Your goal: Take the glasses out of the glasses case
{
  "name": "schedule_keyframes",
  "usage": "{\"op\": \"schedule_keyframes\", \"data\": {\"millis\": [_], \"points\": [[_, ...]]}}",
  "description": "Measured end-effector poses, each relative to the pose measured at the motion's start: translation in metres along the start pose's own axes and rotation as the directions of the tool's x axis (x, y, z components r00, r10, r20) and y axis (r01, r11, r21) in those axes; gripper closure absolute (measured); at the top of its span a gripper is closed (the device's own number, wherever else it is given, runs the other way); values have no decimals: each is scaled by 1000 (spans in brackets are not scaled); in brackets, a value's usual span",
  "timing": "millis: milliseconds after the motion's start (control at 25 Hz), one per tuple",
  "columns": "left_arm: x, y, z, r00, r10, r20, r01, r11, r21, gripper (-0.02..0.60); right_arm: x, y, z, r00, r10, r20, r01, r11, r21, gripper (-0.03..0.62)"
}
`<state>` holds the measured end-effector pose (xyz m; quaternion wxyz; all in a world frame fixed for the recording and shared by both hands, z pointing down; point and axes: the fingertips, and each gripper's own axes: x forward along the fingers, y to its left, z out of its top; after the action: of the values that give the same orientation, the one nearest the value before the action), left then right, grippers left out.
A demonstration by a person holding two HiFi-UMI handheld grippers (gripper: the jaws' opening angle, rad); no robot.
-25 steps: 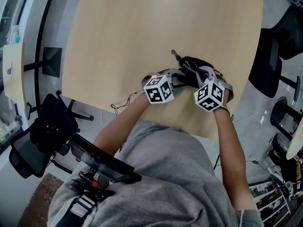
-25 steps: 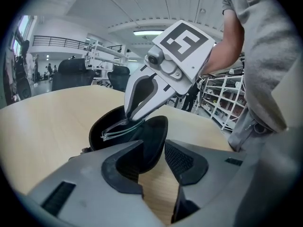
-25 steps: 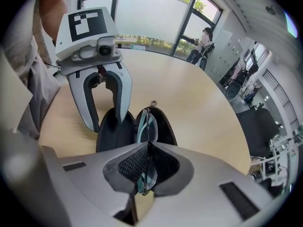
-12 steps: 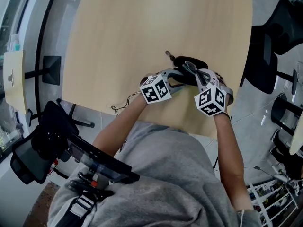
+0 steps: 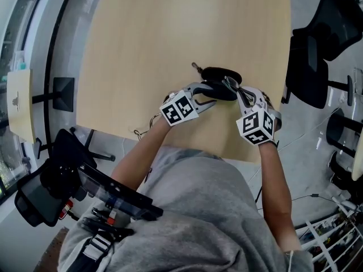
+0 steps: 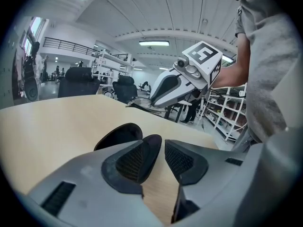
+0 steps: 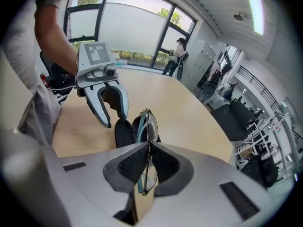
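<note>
**Q:** Where are the thin dark-framed glasses with teal arms (image 7: 147,124) right now?

**A:** They're edge-on in the right claw (image 7: 148,148). Its pads are closed on the frame, right at the black soft clamshell glasses case (image 5: 218,75). Can't tell if they're fully clear of it.

**Q:** And the case?

**A:** It's hanging open, with one flap pinched in the left claw (image 6: 158,148), flat against one pad. Both claws are just beside each other, over the near right part of the pale wooden surface (image 5: 170,38).
</note>
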<state>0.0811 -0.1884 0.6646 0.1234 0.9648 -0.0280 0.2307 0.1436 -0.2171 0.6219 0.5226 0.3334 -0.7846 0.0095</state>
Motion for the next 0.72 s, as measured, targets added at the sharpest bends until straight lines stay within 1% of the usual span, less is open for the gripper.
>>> {"op": "schedule_keyframes", "data": {"millis": [320, 520, 720], "points": [[-26, -3, 9, 997, 57, 43, -56, 998, -32, 440, -26, -15, -16, 998, -51, 31, 48, 996, 71, 562], [-42, -2, 14, 993, 85, 76, -79, 994, -76, 440, -37, -36, -36, 996, -91, 21, 88, 988, 129, 562], [-55, 0, 16, 989, 111, 99, -98, 987, -125, 440, -38, -53, -58, 993, -115, 1, 113, 979, 170, 562]]}}
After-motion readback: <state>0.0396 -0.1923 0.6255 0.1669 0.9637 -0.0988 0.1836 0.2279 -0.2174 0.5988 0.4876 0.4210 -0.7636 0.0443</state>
